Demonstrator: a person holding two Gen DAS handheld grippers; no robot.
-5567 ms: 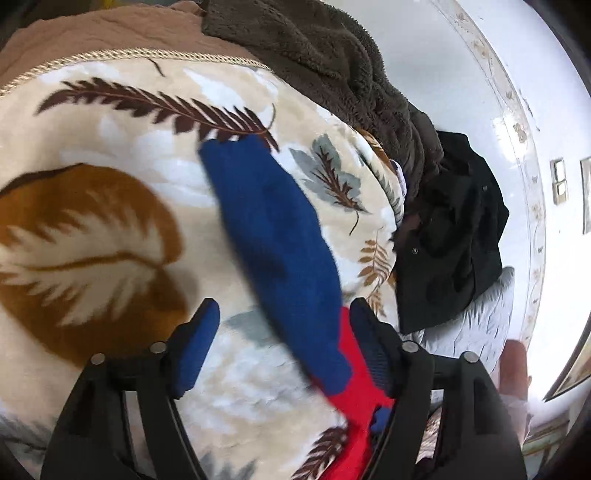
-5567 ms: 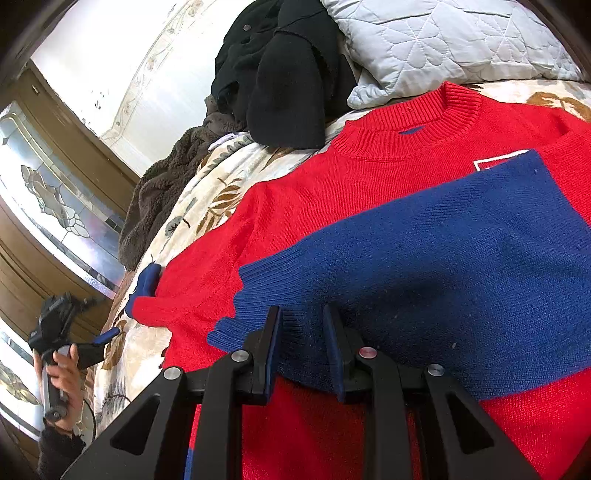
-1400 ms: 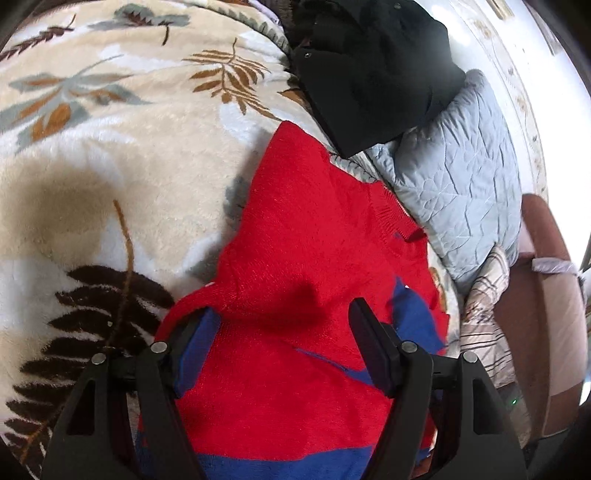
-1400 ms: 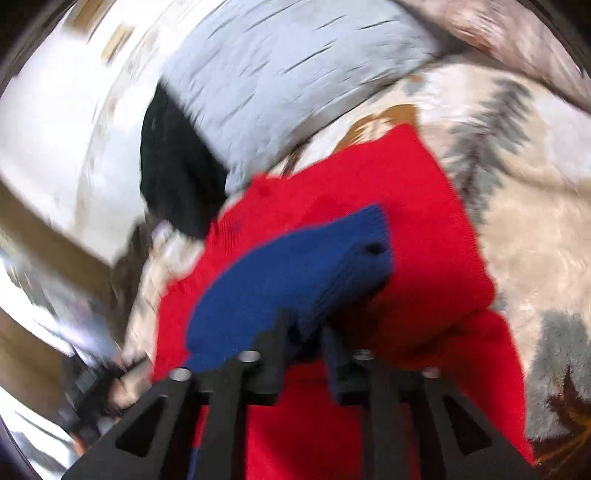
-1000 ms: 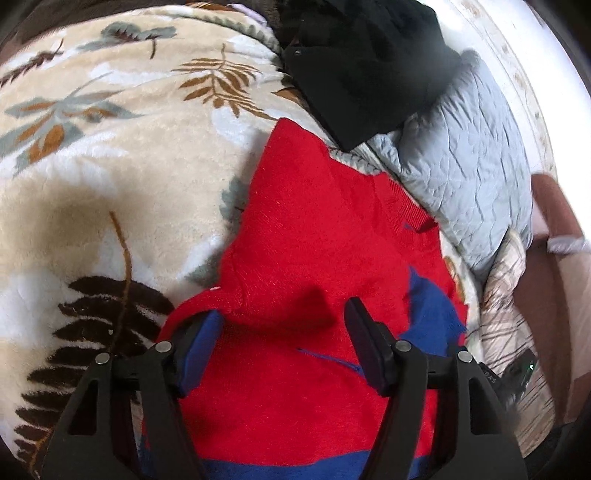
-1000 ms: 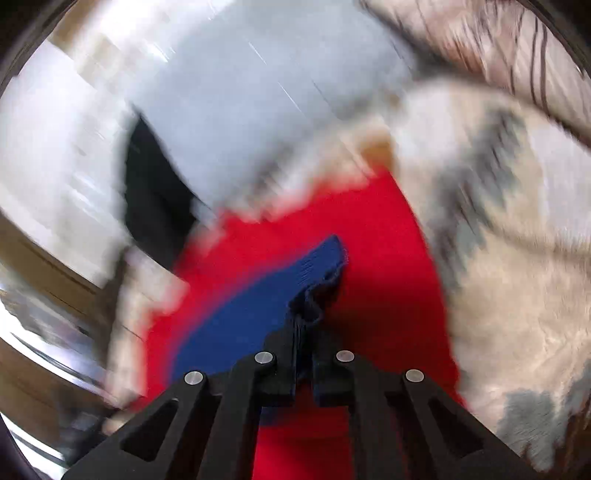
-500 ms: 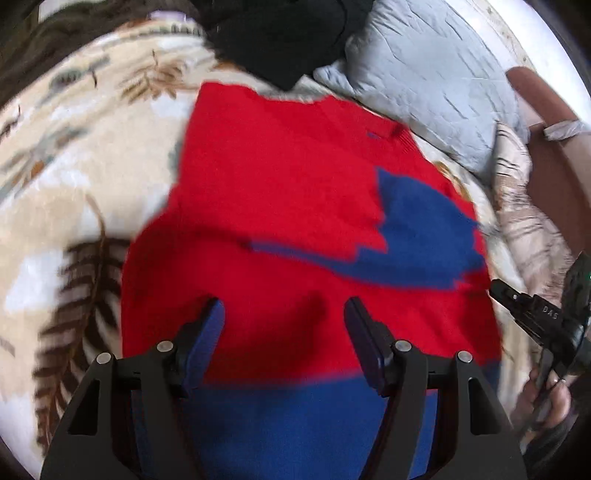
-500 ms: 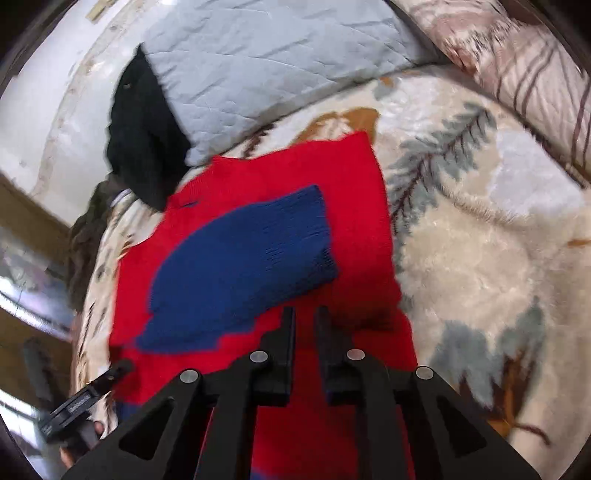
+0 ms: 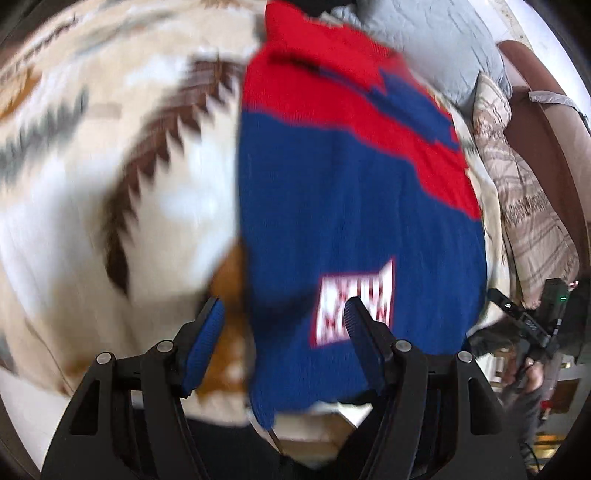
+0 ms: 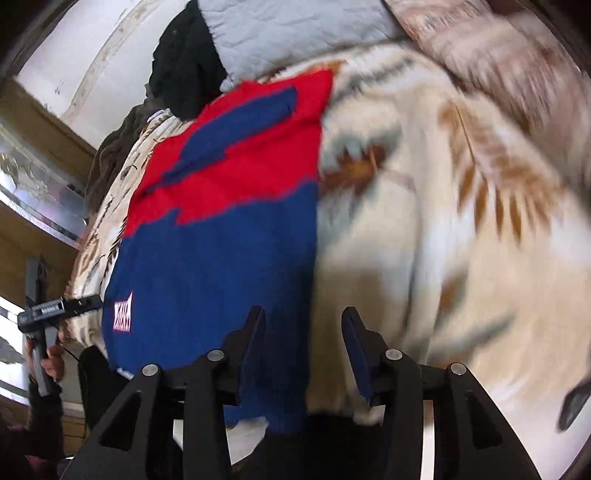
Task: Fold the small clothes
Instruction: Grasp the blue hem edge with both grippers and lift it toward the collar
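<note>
A red and blue knit sweater lies flat on the leaf-print blanket, with a blue sleeve folded across its red chest. A white patch sits near the hem. My left gripper is open over the sweater's lower left edge, which runs between its fingers. In the right wrist view the sweater fills the left half. My right gripper hovers over the lower right edge, its jaws opening and pressing on nothing.
A grey quilted pillow, a black garment and a brown fleece lie beyond the collar. A striped pillow is on the right. The bed's front edge runs just under both grippers. A person's hand shows at the left.
Both grippers have drawn back from the chest to the hem end. The right gripper let go of the blue sleeve, which now lies across the red part, and its jaws have spread.
</note>
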